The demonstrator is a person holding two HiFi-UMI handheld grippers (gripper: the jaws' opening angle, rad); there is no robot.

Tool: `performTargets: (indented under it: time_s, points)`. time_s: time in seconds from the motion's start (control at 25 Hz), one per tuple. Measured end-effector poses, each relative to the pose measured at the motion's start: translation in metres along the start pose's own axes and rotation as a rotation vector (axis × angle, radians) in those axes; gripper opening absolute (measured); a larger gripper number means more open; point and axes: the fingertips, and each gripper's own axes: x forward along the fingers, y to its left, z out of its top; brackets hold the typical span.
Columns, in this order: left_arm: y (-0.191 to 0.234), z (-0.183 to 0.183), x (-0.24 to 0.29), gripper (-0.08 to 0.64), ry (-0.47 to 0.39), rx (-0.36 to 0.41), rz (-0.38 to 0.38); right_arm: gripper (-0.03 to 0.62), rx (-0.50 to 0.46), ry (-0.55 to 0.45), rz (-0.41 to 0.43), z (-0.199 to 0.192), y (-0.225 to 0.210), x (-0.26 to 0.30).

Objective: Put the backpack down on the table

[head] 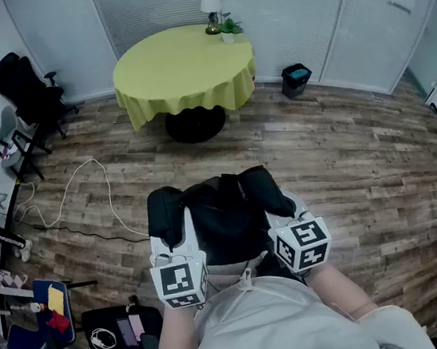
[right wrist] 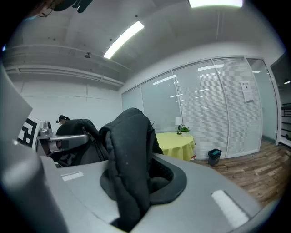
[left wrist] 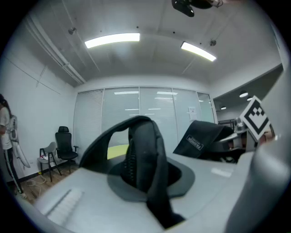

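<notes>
Black fabric backpack (head: pixel 220 214) with two padded shoulder straps, held up in front of the person above the brown wood-plank floor (head: pixel 361 157) and well apart from the table; it rests on no surface. The left gripper (head: pixel 173 255) is closed down on the left padded strap (left wrist: pixel 144 150), which rises in a loop from between its grey jaws and hangs over their front edge. The right gripper (head: pixel 287 228) likewise pinches the right padded strap (right wrist: pixel 129 154), bunched into a thick fold between its jaws. Both grippers sit side by side at the near edge of the bag, their marker cubes facing up, and each gripper view shows the other gripper at its edge with the bag's dark body between them. Ahead, across open floor, stands the round table (head: pixel 180 70) draped in a yellow-green cloth; a small white-shaded lamp (head: pixel 210 1) and a small potted plant (head: pixel 229 29) sit together at its far rim. To the right of the table a black waste bin (head: pixel 296 78) stands by the glass wall; to the left are a black office chair (head: pixel 29 91) and a white cable (head: pixel 82 181) trailing over the floor.
</notes>
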Motion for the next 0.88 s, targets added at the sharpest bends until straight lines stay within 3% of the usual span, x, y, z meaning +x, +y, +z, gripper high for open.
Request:
performTargets:
  time_s: [0.48, 0.88]
  points:
    - [0.003, -0.009, 0.010, 0.035, 0.019, -0.009, -0.023, 0.028, 0.011, 0.024, -0.017, -0.009, 0.000, 0.009]
    - [-0.010, -0.014, 0.095, 0.035, 0.054, -0.013, 0.008, 0.029, 0.046, 0.052, 0.036, -0.002, -0.064, 0.075]
